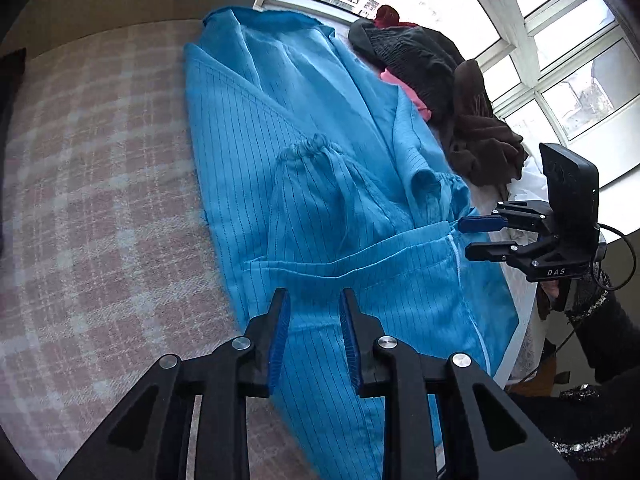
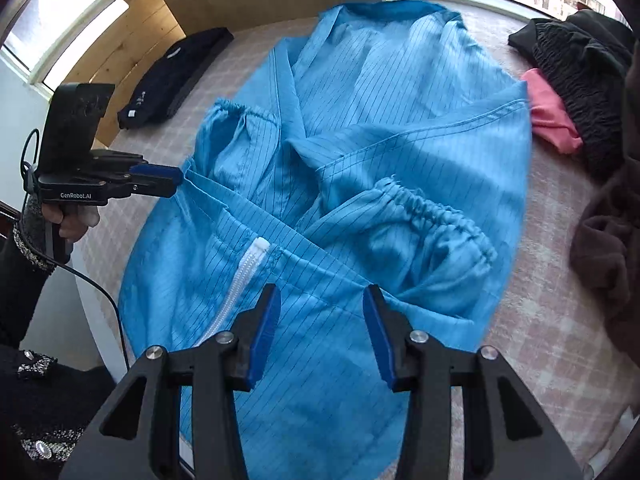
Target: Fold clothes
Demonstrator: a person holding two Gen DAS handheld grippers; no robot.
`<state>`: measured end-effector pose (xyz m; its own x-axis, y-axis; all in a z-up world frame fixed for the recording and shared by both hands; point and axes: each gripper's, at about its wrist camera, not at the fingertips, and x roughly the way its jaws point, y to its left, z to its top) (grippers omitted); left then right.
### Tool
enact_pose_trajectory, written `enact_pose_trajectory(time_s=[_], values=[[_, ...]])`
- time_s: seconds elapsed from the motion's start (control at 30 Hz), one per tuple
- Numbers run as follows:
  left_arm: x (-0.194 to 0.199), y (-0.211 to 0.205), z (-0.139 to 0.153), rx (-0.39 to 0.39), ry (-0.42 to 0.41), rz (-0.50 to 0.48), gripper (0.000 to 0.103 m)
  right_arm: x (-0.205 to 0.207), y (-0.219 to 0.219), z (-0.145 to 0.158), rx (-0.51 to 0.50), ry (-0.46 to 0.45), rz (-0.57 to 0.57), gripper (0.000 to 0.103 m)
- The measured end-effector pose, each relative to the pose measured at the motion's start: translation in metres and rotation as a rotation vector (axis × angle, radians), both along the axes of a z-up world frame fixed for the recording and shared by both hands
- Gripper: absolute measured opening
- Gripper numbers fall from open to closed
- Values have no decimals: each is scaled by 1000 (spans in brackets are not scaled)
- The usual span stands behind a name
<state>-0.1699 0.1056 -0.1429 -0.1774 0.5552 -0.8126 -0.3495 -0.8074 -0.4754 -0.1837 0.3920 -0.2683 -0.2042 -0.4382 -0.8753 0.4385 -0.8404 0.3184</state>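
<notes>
Matt pinstriped cloth coat (image 2: 400,128) (thin)

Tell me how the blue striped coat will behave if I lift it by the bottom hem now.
Likely floppy: the blue striped coat lies in soft creases. It looks thin and probably light. The elastic cuffs resting loose on top may slide off as the hem rises.

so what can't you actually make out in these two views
- Blue garment: its near hem is hidden behind the right gripper in the right wrist view.
- Clothes pile: single items not separable in the left wrist view.
- Label on the dark folded garment: too small to read.
</notes>
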Motion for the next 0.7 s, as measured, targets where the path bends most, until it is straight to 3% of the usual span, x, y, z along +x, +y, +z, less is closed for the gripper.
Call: enact_pose_trajectory(time_s=[0.07,0.13,0.33,0.43,0.47,0.57,0.7], values=[[22,-18,20,4,30,19,38,20,32,19,-32,32,-63,44],[47,-34,26,9,30,44,41,44,59,24,-71,17,-109,51],[97,-36,-17,64,-110,105,41,103,77,-7,-91,-71,-161,52],[105,-22,-30,55,-123,115,41,112,65,-21,-98,-88,-136,52],[107,-19,-33,56,-123,118,38,113,61,-25,-95,-89,-128,52],[112,-16,-34,75,-104,128,12,109,53,-34,-54,-91,-115,51],[126,-25,-36,113,-96,215,3,105,47,-37,22,-75,-96,46]])
